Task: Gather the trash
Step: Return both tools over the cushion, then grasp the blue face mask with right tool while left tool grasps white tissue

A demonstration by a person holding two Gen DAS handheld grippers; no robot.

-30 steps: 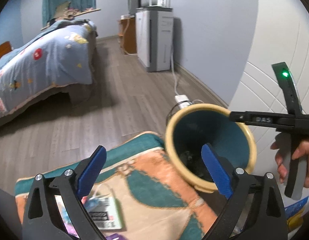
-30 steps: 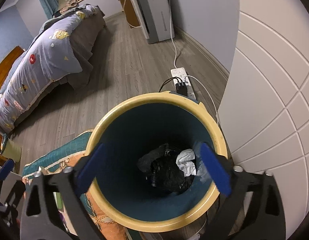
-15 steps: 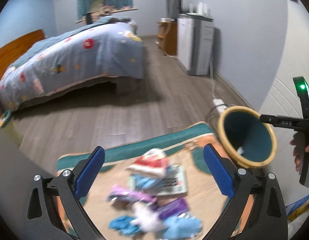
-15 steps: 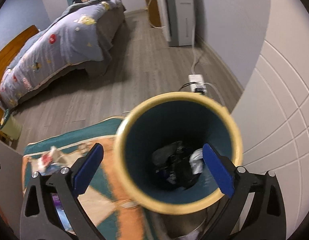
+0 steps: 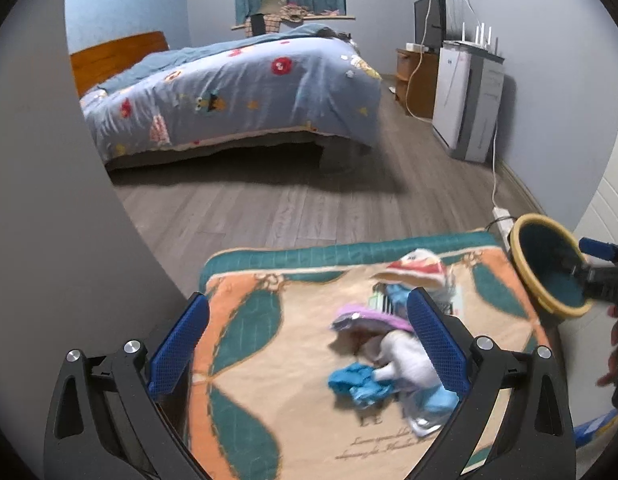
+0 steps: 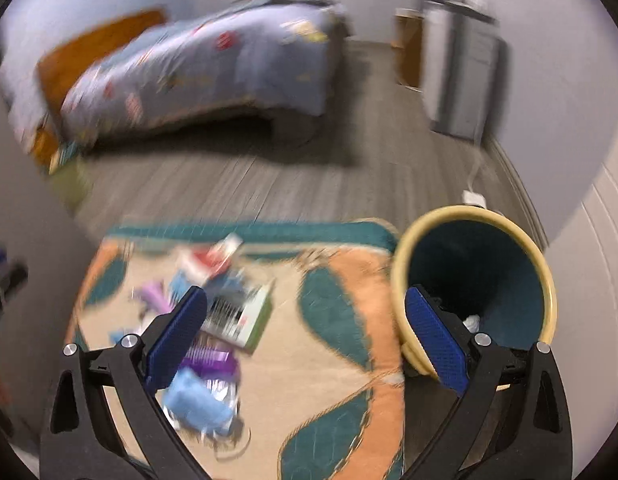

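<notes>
Left wrist view: we had the left hand-held gripper (image 5: 307, 342) spread wide, nothing between the pads. The trash pile (image 5: 393, 344) lay on the patterned rug (image 5: 261, 352), straight ahead and a bit to the right of the gripper, partly hidden by its right finger. In it: a red-and-white wrapper (image 5: 415, 270) on the far side, a purple pack (image 5: 365, 318), a white crumpled piece (image 5: 405, 358), and a blue crumpled piece (image 5: 359, 380) on the near side. The bin (image 5: 549, 266) stood off the rug's far-right corner, well right of the pile. The right hand-held gripper (image 5: 601, 266) showed at the bin's rim; we couldn't tell its jaw state from here.

Right wrist view (motion-blurred): the right hand-held gripper (image 6: 305, 338) was also wide open and empty. The pile (image 6: 213, 320) sat ahead and left of it, around its left finger; the bin (image 6: 475, 280) was just right, behind the right finger.

Our read: the pile ran near-to-far along the rug, away from the bin. Both grippers were close to it; the left one was lined up more squarely, with the blue piece nearest.
</notes>
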